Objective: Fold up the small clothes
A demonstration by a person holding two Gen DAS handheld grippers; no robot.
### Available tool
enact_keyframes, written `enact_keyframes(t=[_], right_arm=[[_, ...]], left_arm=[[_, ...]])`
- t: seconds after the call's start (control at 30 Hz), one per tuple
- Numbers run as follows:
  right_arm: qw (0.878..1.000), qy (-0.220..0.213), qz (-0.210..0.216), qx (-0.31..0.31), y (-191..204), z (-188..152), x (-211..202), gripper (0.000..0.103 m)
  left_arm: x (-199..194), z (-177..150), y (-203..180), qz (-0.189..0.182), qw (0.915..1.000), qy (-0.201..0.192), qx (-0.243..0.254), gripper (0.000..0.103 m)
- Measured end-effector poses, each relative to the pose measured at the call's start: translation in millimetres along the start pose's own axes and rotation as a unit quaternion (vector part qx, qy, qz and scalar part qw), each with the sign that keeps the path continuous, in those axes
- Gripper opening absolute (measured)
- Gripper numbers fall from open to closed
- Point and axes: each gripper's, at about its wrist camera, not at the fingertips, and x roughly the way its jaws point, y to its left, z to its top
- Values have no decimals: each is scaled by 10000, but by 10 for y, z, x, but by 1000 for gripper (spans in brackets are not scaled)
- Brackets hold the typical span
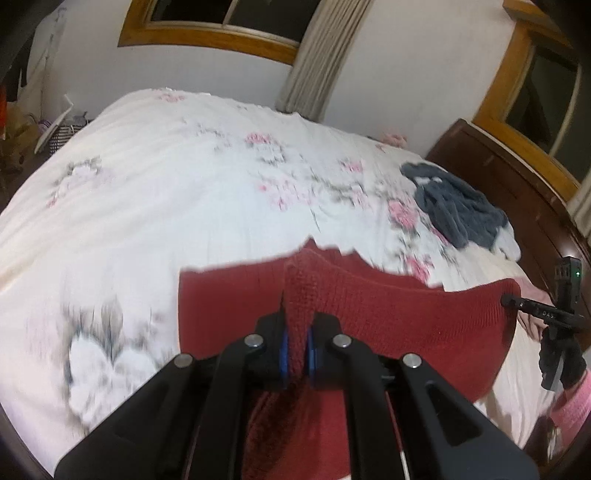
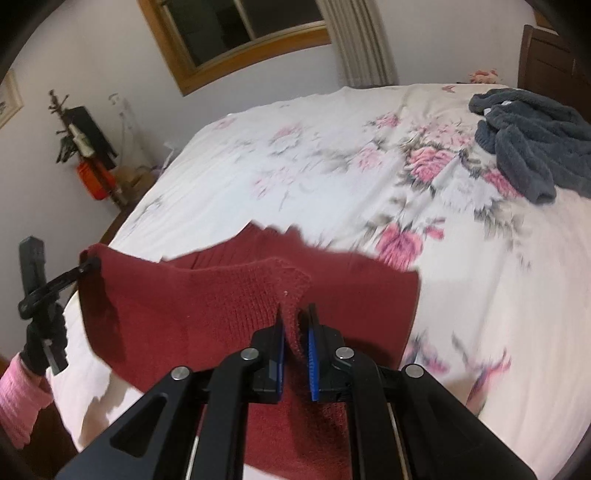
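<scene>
Sweater [image 1: 388, 314] stretched sideways between 2 pinching claws: left claw [image 1: 295, 325], right claw [image 2: 295, 325].

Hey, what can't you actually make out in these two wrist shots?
- Red knit: its type and lower part; both views, hidden by the gripper bodies and bottom edge.
- Right gripper: grip firmness; right view shows a gap beside the cloth.
- Bedspread print: blurred near the knit in both.
- Grey garment: bunched, cut by the right view's edge.
- Window: dark.
</scene>
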Motion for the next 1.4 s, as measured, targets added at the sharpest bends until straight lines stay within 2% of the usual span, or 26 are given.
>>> enact_keyframes(t=[0.13,0.33,0.6,0.8,0.93,1.0,1.07,1.2,1.3,1.4], right_arm=[[9998,98,-173,68,-108,387,337,10],[9984,366,-355,249,-277,602,899,10],[9933,839,-636,483,-558,470,1567,10],[9888,1064,-802,676,-734,284,1880,11],[9870,1102,-878,775,-792,218,1954,19],[9861,1115,-936,801,-802,219,1938,27],[9863,1101,-912,828,-800,233,1878,29],[9887,928,-861,809,-772,226,1542,31],[9899,875,-760,814,-725,137,1212,33],[9910,992,-542,715,-620,-95,909,39]], left_arm=[[376,308,33,201,9998,-22,45,5],[1053,439,178,352,9988,329,120,5],[1825,204,460,718,9923,1002,108,6],[2111,47,655,964,9867,1305,-24,10],[2145,4,778,972,9853,1374,-291,23],[2119,12,834,936,9849,1391,-433,26],[2052,37,858,944,9847,1381,-481,29],[1664,109,845,965,9884,1094,-419,30],[1305,122,770,890,9922,819,-293,35],[932,30,605,615,9955,712,-148,41]])
